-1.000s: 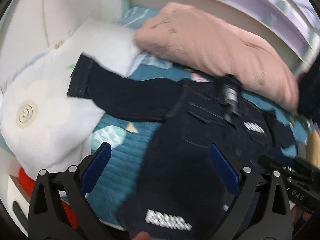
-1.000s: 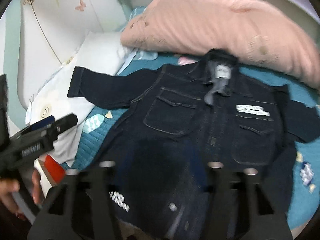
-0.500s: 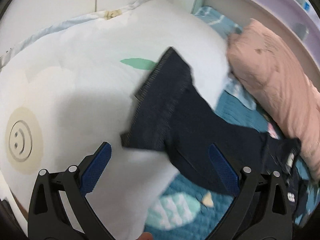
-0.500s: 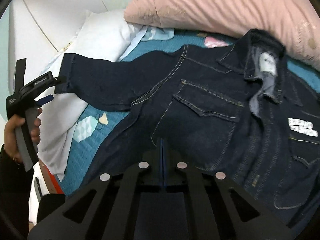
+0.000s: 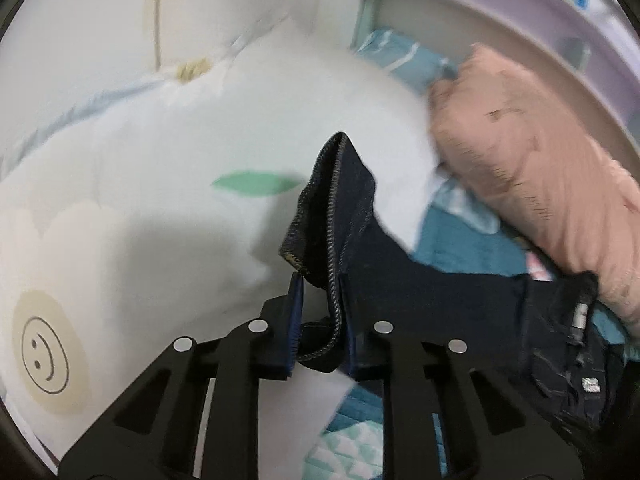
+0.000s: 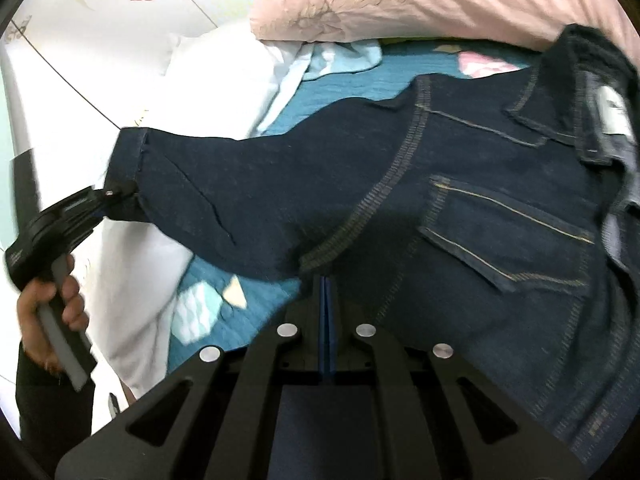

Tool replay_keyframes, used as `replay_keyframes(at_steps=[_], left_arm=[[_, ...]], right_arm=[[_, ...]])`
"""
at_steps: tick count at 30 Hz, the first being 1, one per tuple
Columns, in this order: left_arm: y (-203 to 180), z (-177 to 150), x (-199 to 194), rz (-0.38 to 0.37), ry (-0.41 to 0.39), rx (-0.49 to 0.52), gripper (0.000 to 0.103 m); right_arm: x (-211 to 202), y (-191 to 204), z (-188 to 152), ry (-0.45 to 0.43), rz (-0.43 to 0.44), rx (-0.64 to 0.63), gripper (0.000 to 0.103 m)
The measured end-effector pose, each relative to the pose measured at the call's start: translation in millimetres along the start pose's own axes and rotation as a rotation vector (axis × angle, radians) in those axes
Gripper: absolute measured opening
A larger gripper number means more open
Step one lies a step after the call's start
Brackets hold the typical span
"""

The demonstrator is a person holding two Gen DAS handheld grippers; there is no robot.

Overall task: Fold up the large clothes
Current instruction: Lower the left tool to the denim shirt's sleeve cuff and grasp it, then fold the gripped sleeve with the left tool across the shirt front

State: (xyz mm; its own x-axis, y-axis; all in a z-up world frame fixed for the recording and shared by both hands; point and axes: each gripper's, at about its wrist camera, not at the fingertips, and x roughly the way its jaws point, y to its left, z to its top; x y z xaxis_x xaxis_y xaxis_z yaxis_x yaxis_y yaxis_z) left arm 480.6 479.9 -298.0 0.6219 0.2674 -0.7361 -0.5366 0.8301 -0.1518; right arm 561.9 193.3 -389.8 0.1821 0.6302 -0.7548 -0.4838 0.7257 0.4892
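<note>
A dark blue denim jacket (image 6: 460, 208) lies front up on a teal quilt. Its left sleeve (image 6: 208, 188) stretches out over a white pillow. My left gripper (image 5: 320, 292) is shut on the sleeve cuff (image 5: 328, 216), which stands up between its blue pads; it also shows in the right wrist view (image 6: 108, 196), held by a hand. My right gripper (image 6: 326, 284) is shut at the jacket's side seam under the armpit; whether fabric is pinched there is hidden.
A white pillow with a smiley print (image 5: 140, 208) lies under the sleeve. A pink pillow (image 5: 540, 176) lies along the headboard (image 5: 520, 28). The teal quilt (image 6: 248, 304) shows beneath the jacket. A white wall is at the left.
My left gripper has closed on the sleeve cuff, which was between open fingers half a second ago. My right gripper has moved closer to the jacket's armpit seam and stays shut.
</note>
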Motion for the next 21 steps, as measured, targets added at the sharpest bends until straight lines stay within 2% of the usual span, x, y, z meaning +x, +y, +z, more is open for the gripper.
replay_keyframes(at_steps=[3,6,8,11,14,16,19,20,21], left_arm=[[-16,6,-31,-0.071,-0.055,0.024,0.017],[-46,14,-65,-0.157,-0.109,0.063,0.017],[-75,21,-83,-0.222,-0.129,0.105,0.009],[-119,23,-102,-0.318,-0.145,0.151,0.008],[-171,15,-110,-0.391,-0.154,0.225,0.008],[-203,4,-104,-0.379,-0.144,0.266,0.007],[-203,-7,-85,-0.314,-0.077,0.22,0.008],[-196,-10,-75,-0.27,-0.053,0.217,0.017],[-190,-16,-70,-0.236,-0.048,0.227,0.031]], right_arm=[[20,1,9,0.0,0.053,0.013,0.002],[50,-11,12,0.064,0.053,0.057,0.0],[56,-17,16,0.077,0.078,0.084,0.0],[31,-23,18,0.039,0.137,0.103,0.002],[-15,-38,12,-0.032,0.102,0.091,0.005],[-42,-55,5,-0.068,0.078,0.093,0.005],[-69,-79,-12,-0.061,0.027,0.088,0.005],[-76,-90,-17,-0.049,0.022,0.1,0.005],[-81,-94,-21,-0.053,0.016,0.103,0.005]])
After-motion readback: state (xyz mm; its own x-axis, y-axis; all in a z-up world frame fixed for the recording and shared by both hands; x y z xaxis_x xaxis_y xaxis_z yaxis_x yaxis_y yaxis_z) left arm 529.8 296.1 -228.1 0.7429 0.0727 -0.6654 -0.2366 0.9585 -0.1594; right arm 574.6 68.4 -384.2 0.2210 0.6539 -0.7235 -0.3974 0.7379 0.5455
